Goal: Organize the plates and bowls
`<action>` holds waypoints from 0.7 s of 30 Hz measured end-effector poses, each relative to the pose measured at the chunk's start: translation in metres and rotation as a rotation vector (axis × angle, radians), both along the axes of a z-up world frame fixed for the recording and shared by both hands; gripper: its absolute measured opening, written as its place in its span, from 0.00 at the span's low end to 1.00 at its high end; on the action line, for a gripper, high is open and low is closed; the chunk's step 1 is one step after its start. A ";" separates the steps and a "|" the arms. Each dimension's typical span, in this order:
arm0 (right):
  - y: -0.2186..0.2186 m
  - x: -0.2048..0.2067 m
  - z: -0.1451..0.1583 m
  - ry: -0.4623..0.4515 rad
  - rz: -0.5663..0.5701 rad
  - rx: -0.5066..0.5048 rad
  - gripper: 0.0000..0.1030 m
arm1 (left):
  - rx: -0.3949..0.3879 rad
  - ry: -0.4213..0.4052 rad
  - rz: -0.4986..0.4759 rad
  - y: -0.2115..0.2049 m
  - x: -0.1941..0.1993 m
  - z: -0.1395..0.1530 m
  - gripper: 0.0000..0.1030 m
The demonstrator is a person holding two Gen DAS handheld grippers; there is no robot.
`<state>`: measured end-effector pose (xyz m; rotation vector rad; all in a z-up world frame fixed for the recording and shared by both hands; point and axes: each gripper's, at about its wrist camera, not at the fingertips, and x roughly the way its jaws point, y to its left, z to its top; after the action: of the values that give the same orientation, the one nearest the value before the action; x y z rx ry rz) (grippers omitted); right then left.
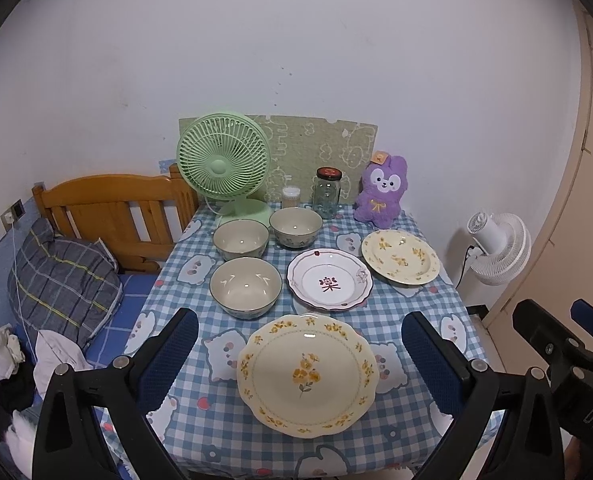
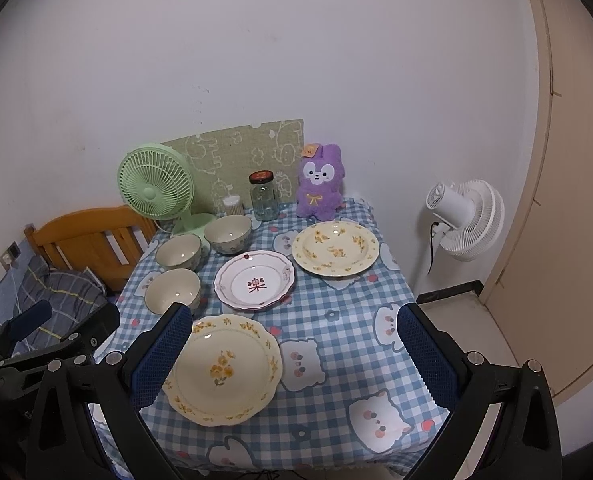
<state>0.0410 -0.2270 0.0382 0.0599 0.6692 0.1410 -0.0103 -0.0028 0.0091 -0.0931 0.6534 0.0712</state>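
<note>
Three cream bowls stand on the checked tablecloth: a near bowl (image 1: 245,286) (image 2: 173,290), a far left bowl (image 1: 240,239) (image 2: 178,251) and a far right bowl (image 1: 295,226) (image 2: 227,233). A large yellow-flowered plate (image 1: 307,374) (image 2: 221,369) lies nearest. A white plate with a red character (image 1: 330,279) (image 2: 255,279) lies mid-table. A second yellow-flowered plate (image 1: 401,257) (image 2: 335,248) lies far right. My left gripper (image 1: 300,354) is open and empty above the near plate. My right gripper (image 2: 294,350) is open and empty, right of that plate.
A green desk fan (image 1: 224,164), a small toothpick jar (image 1: 290,197), a glass jar (image 1: 327,192) and a purple plush (image 1: 381,192) line the table's back edge. A wooden bed headboard (image 1: 112,216) stands left. A white floor fan (image 2: 466,218) stands right.
</note>
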 end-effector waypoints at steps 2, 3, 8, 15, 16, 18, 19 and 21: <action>0.000 0.001 0.000 0.003 -0.001 0.001 1.00 | 0.005 0.002 0.001 0.000 0.001 0.000 0.99; 0.000 0.000 -0.001 0.001 0.000 0.000 1.00 | 0.005 0.003 0.001 0.000 0.002 0.000 0.99; 0.001 -0.001 -0.001 -0.010 -0.017 -0.018 1.00 | 0.010 0.003 0.001 0.000 0.000 -0.002 0.99; 0.001 -0.002 0.000 -0.013 -0.017 -0.019 1.00 | 0.015 0.001 0.001 -0.002 -0.001 -0.003 0.99; 0.001 -0.003 0.000 -0.014 -0.017 -0.020 1.00 | 0.014 0.001 0.000 -0.002 -0.001 -0.003 0.99; 0.001 -0.003 0.000 -0.015 -0.017 -0.019 1.00 | 0.014 0.001 0.001 -0.002 -0.001 -0.003 0.98; 0.001 -0.003 0.000 -0.015 -0.017 -0.018 1.00 | 0.014 0.001 0.001 -0.002 -0.001 -0.003 0.98; 0.002 -0.003 0.001 -0.014 -0.017 -0.017 1.00 | 0.014 0.002 0.001 -0.002 -0.001 -0.003 0.98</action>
<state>0.0381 -0.2254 0.0392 0.0483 0.6562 0.1195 -0.0110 -0.0048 0.0065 -0.0798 0.6544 0.0771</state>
